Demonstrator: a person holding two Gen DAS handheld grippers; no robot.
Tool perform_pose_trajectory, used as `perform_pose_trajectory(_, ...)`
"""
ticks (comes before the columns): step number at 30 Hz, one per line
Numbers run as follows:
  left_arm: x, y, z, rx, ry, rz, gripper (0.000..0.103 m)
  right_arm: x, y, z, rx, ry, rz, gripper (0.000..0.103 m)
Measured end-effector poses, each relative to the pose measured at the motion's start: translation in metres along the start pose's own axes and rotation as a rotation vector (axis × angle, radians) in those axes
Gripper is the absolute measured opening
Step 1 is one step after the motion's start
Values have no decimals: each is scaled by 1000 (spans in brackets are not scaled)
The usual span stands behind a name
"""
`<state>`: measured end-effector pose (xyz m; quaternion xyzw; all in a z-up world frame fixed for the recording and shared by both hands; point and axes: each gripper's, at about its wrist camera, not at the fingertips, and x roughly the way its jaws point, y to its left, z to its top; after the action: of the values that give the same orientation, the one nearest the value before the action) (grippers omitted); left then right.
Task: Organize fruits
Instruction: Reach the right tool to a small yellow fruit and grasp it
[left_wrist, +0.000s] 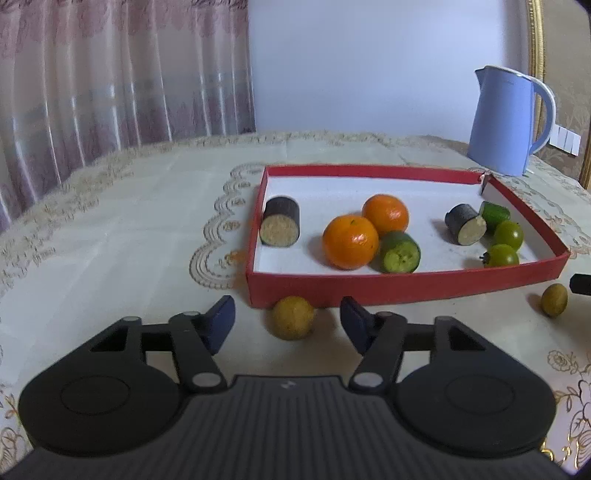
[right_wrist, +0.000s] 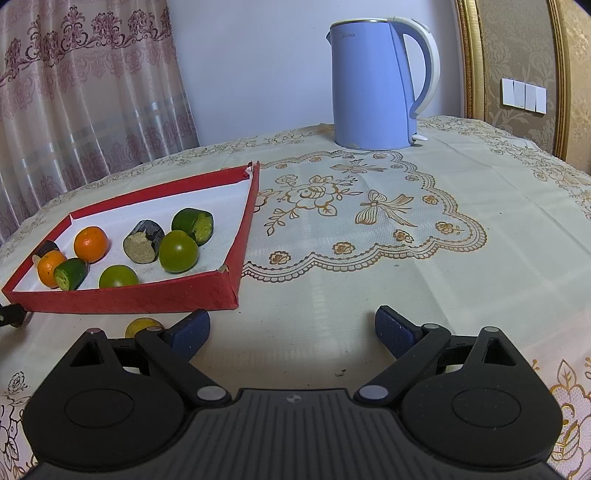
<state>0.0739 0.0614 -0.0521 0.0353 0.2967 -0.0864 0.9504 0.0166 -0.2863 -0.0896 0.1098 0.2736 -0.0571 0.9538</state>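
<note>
Two small yellow round fruits (left_wrist: 293, 317) (left_wrist: 554, 299) are lying outside the red cardboard tray's (left_wrist: 406, 286) near edge. The left gripper (left_wrist: 288, 320) is standing spread and empty around the nearer one — it should be closing squarely, gently; the right gripper (right_wrist: 291, 332) is waiting spread, empty.

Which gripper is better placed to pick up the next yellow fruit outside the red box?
Left: the left gripper is open with a yellow fruit between its fingers. The right gripper faces bare tablecloth.
</note>
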Motion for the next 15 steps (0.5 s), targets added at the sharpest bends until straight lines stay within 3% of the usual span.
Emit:
perform_pose_trajectory(7, 5, -7, -3, 50, 24, -28, 34, -18, 6, -5, -55, -82, 78, 97)
perform_pose_trajectory(15, 6, -3, -4, 25, 18, -48, 33, -37, 46, -17, -187, -110, 111, 97)
